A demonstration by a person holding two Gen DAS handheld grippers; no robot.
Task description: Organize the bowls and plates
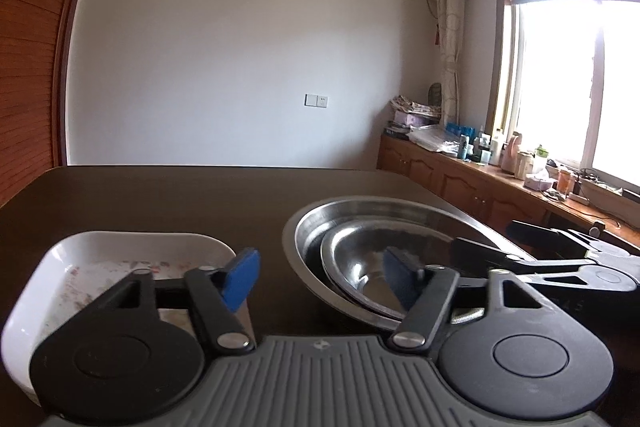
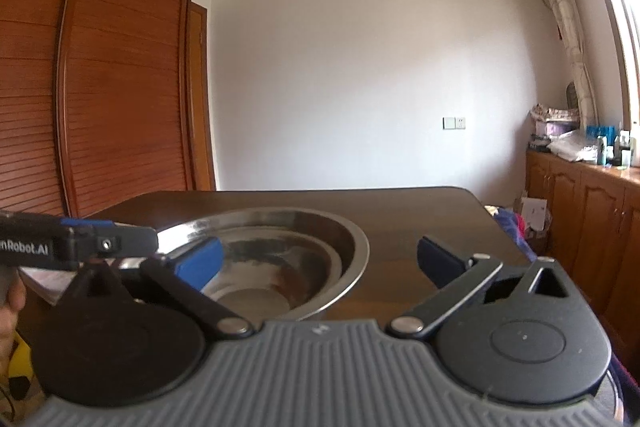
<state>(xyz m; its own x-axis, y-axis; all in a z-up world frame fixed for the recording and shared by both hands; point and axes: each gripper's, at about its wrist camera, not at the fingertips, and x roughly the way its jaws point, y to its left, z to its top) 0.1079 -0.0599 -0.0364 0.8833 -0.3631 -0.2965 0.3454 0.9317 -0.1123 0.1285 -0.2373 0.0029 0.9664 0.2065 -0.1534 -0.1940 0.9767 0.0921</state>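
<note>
A large steel bowl [image 1: 316, 223] stands on the dark table with a smaller steel bowl [image 1: 360, 259] nested inside it; both also show in the right wrist view, the large one [image 2: 352, 247] and the inner one [image 2: 280, 267]. A white rectangular dish [image 1: 100, 255] with reddish stains lies left of them. My left gripper [image 1: 320, 277] is open and empty, one finger over the dish, the other over the bowls. My right gripper [image 2: 320, 261] is open and empty, straddling the bowls' near right rim. It also shows in the left wrist view [image 1: 560, 259].
The dark wooden table [image 1: 180, 195] extends to a far edge by the white wall. A wooden wardrobe [image 2: 100, 87] stands to the left. A cluttered wooden counter [image 1: 500, 179] runs under the window at right. The left gripper's body [image 2: 60, 247] crosses the right view.
</note>
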